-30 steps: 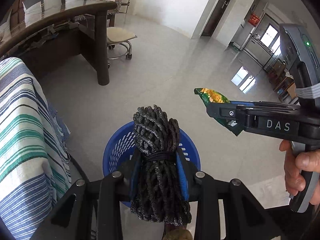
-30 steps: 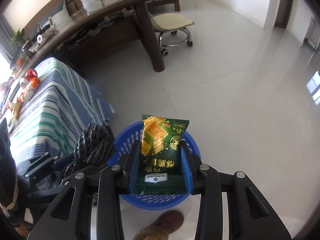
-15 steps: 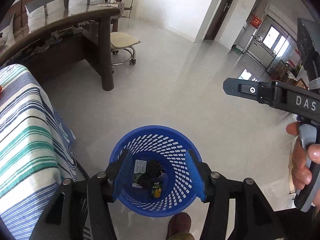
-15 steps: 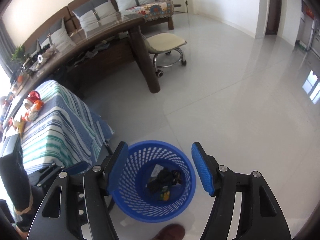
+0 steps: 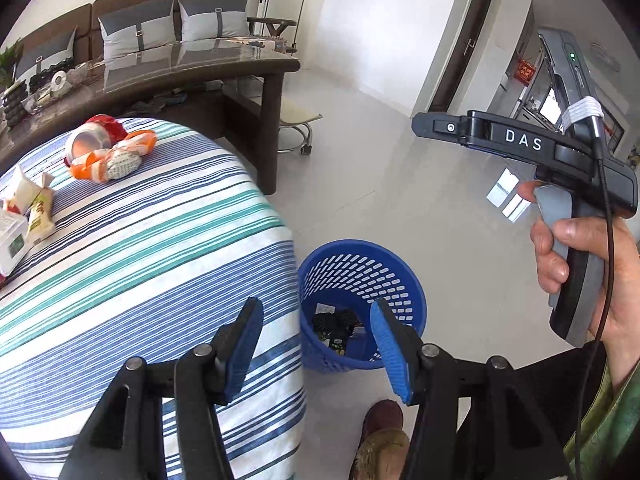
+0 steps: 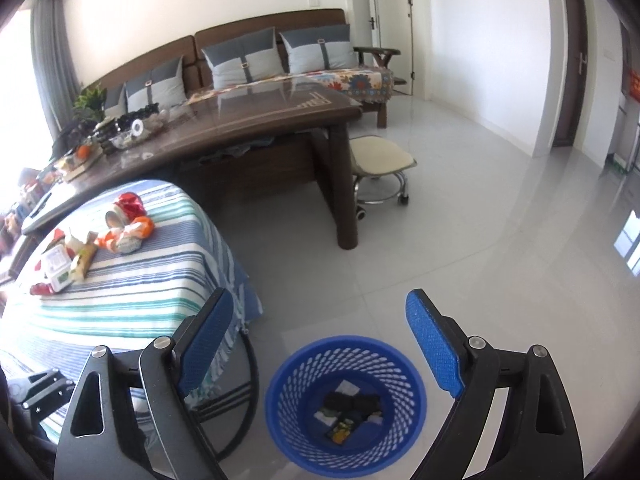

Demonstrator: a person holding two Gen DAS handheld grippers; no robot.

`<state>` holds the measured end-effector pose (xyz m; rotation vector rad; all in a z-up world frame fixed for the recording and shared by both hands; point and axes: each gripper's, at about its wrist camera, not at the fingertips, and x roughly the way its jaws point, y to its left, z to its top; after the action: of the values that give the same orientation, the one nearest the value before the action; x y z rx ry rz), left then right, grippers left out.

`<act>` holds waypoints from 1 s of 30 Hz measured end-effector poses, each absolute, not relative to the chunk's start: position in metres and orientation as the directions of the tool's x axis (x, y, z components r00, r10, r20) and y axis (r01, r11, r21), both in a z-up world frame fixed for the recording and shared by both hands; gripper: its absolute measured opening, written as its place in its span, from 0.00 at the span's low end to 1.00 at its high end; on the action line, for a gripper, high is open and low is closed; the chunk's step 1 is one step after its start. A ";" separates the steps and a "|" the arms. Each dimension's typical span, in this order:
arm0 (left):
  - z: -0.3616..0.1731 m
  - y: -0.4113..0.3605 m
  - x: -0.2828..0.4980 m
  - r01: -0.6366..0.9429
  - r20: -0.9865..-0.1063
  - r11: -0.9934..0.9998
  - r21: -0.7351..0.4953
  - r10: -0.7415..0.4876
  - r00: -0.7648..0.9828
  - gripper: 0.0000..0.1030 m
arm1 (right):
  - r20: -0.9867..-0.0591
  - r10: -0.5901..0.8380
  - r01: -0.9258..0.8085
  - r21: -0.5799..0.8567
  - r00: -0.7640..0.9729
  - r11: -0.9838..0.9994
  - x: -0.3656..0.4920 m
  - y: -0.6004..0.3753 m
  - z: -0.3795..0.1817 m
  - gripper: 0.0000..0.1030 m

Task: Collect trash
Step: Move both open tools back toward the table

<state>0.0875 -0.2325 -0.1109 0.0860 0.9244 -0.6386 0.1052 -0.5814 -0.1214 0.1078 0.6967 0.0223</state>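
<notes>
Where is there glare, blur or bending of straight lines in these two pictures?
Left wrist view: window glare lies on the floor, the long table curves from fisheye bending, and the left gripper is sharp. Right wrist view: the window at the left edge is blown out white, the trash on the striped cloth looks soft, and the basket is clear.

Striped table and tiled floor

Crumpled wrappers (image 6: 124, 236) and small cartons (image 6: 60, 268) are seen at the far left of the striped tablecloth (image 6: 132, 300); a blue basket (image 6: 346, 404) is set on the floor (image 6: 500, 240) just right.
</notes>
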 end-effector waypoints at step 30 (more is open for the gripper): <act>-0.112 0.077 0.219 0.429 -0.769 0.902 -0.044 -0.305 0.562 0.55 | -0.773 0.364 -0.551 0.022 0.520 0.834 0.100 -0.308 -0.188 0.87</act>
<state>0.2188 0.0765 -0.1120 0.1540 0.8731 -0.4337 0.1001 -0.3084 -0.1882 -0.2380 0.8643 0.5550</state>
